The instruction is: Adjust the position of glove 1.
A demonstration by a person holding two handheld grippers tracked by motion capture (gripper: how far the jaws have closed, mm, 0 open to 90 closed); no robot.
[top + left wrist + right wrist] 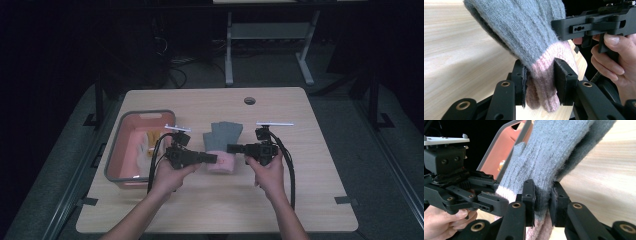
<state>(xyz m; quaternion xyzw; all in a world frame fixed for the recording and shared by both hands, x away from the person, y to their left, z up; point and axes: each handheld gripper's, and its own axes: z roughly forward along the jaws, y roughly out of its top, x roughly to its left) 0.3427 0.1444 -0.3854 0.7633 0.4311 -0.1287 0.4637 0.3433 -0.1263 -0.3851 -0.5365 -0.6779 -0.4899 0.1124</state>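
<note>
— Where's the glove (223,145)?

— On the table (300,200), between my 2 grippers. My left gripper (539,83) pinches its pink cuff; my right gripper (543,203) clamps the grey knit (basket (120,145) sits just left).

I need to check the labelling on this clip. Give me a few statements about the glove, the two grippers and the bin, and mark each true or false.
1. The left gripper is shut on the pink cuff of the glove. True.
2. The right gripper hangs open, clear of the glove. False: its jaws pinch the grey knit near the cuff.
3. The glove lies inside the bin. False: it is over the table, to the right of the bin.
4. The bin is pink inside with a grey rim. True.
5. The glove is grey with a pink cuff. True.
</note>
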